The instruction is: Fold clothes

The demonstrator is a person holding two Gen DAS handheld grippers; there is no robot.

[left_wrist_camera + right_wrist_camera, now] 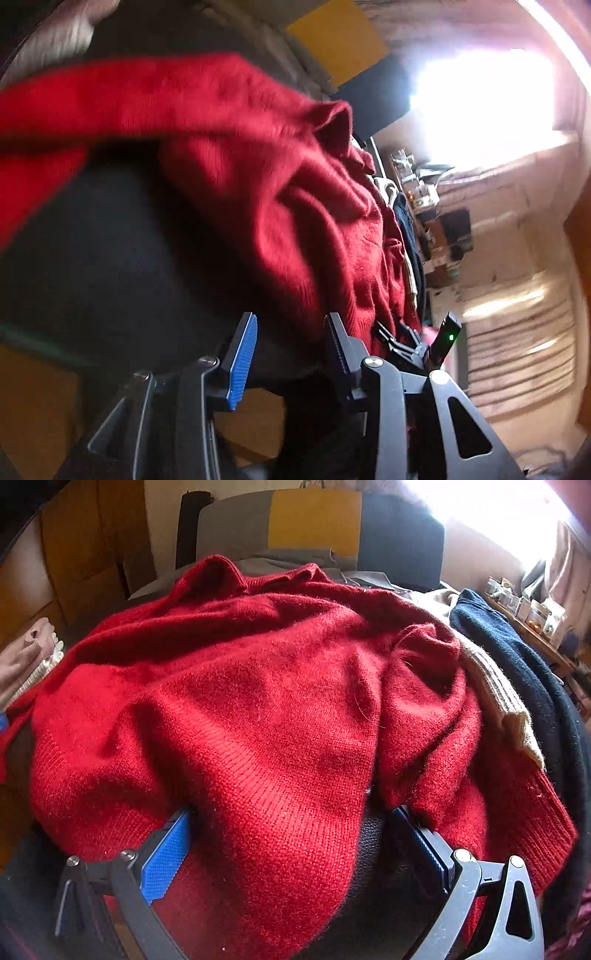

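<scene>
The red sweater [258, 709] fills the middle of the right wrist frame, draped over a dark surface [110, 240]. The right gripper [291, 834] stands spread wide, cloth lying loose between its fingers. The left gripper [291, 339], bottom centre, is released, holding nothing. A navy garment [517, 657] lies at right.

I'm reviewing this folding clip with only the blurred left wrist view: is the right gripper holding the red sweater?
Observer: No. The right gripper has its fingers wide apart. The red sweater hem drapes between them, unpinched.
Operator: What's on the sweater's right?
Observer: A beige ribbed piece lies between it and a navy garment.
Operator: And on the left?
Observer: Folded pale knitwear sits at the picture's left edge.
</scene>
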